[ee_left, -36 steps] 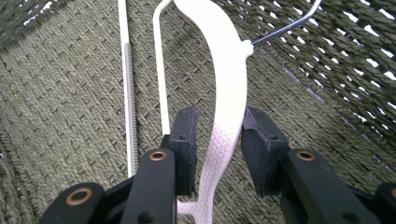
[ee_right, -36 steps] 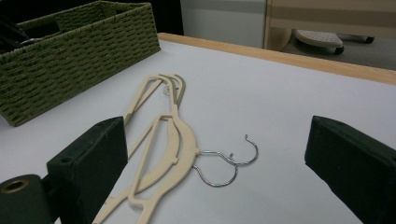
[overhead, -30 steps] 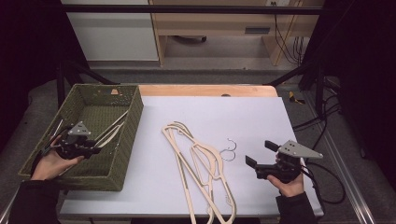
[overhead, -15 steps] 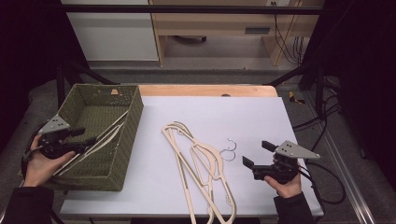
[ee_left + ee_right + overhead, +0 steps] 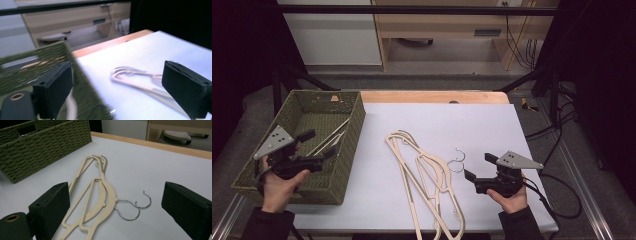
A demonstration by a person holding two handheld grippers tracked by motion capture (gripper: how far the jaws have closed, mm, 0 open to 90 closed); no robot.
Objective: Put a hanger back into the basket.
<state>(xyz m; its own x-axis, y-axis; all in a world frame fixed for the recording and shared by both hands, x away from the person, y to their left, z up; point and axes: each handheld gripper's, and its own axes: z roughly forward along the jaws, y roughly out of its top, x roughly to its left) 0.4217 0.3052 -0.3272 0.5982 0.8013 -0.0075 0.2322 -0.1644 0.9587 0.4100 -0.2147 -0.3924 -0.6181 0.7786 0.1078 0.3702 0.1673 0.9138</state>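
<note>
Both grippers wide open, gripping nothing: left gripper over the green basket near the hanger inside, right gripper just beside the cream hangers overlapping on the white table. Likely risk: tangled steel hooks dragging a second hanger along; thin flat frames slipping from the pads.

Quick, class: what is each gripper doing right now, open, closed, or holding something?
Left gripper: open, holding nothing, above the green woven basket.
Right gripper: open, holding nothing, beside the cream plastic hangers on the white table.
</note>
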